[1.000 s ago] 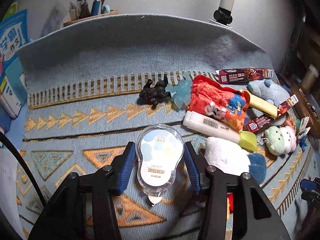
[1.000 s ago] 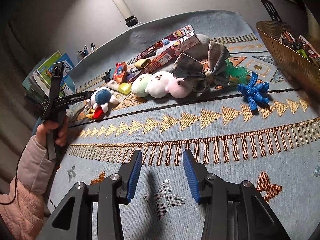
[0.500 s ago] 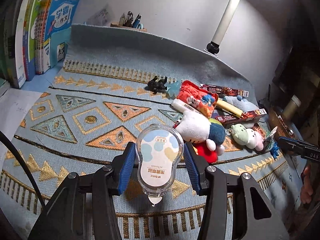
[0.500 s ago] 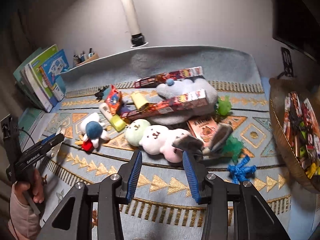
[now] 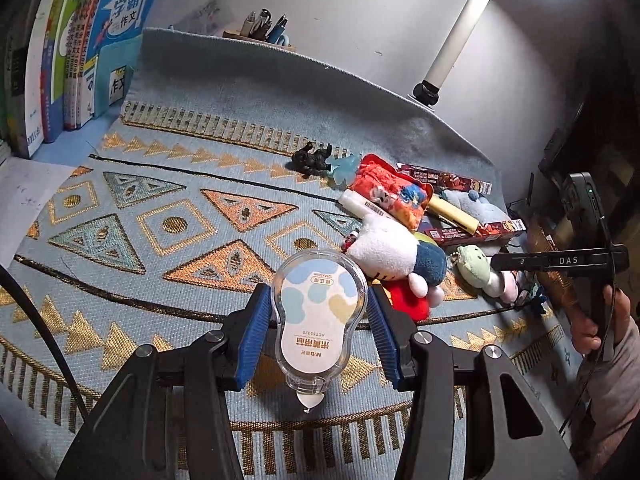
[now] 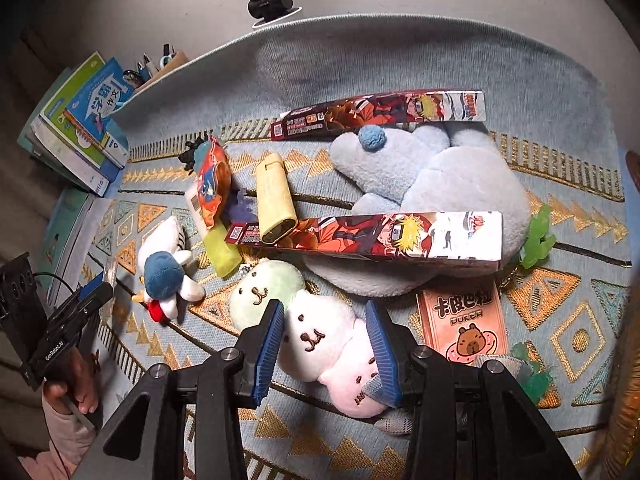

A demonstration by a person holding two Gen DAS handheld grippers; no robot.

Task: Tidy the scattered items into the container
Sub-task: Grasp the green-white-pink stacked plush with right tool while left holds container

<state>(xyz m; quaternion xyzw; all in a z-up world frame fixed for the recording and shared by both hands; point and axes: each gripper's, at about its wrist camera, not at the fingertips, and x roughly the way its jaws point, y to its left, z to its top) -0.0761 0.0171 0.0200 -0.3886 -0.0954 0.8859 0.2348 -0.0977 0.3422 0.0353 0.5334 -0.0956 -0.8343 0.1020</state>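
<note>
My left gripper (image 5: 318,326) is shut on a clear correction tape dispenser (image 5: 318,320) and holds it above the patterned blue mat (image 5: 160,184). My right gripper (image 6: 324,340) is open, its blue pads on either side of a plush chain of a green, a white and a pink bear (image 6: 316,332). Scattered on the mat lie two long anime boxes (image 6: 368,236), a big light-blue plush (image 6: 440,184), a white and blue plush (image 6: 168,268), a yellow case (image 6: 274,196), a red snack bag (image 6: 212,184) and a pink card pack (image 6: 464,320). The container's golden rim (image 6: 628,420) shows at the right edge.
Books (image 5: 68,60) stand at the mat's left. A pen holder (image 5: 260,32) and a lamp post (image 5: 452,44) stand at the back. A black figurine (image 5: 312,158) and a pale blue toy (image 5: 344,168) lie near the far stripe. A green translucent toy (image 6: 538,240) lies beside the big plush.
My left gripper has lifted and drawn back with the tape dispenser. My right gripper has moved forward and down over the pile, so its jaws now flank the bear plush chain.
</note>
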